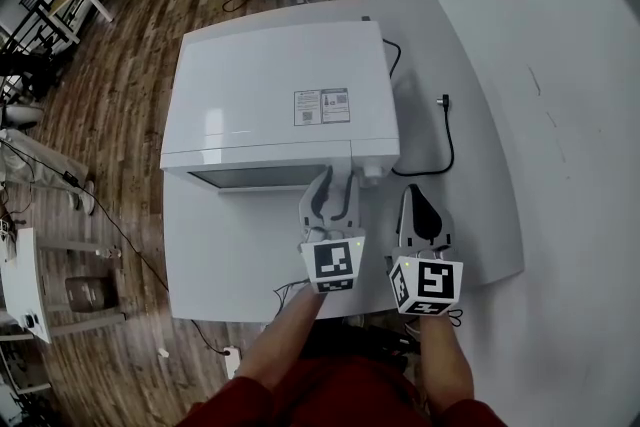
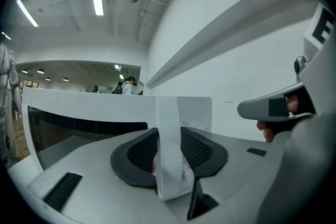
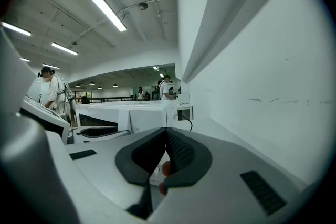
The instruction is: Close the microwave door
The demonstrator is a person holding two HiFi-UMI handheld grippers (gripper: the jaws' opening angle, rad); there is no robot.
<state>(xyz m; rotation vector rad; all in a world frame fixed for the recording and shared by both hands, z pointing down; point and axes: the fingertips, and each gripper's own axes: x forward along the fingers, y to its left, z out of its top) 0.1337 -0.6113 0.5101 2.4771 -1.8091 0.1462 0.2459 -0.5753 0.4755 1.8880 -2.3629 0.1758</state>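
The microwave door (image 1: pixel 262 177) stands at the front of the white microwave (image 1: pixel 280 85). It looks a little ajar, its long axis running 9 to 3 o'clock across the head view, hinge at the 9 o'clock end. The left gripper (image 1: pixel 336 185) is clamped on the door's free 3 o'clock edge, with the white panel standing upright between its pads in the left gripper view. The oven body lies at 12 o'clock from it, so closing likely means a push that way. The right gripper (image 1: pixel 416 195), at 3 o'clock of the left, is pinched together on nothing (and farther from the door). A sticker (image 1: pixel 322 106) on top has print too small to read. The plug (image 1: pixel 444 101) lies loose on the table (image 1: pixel 485 215).
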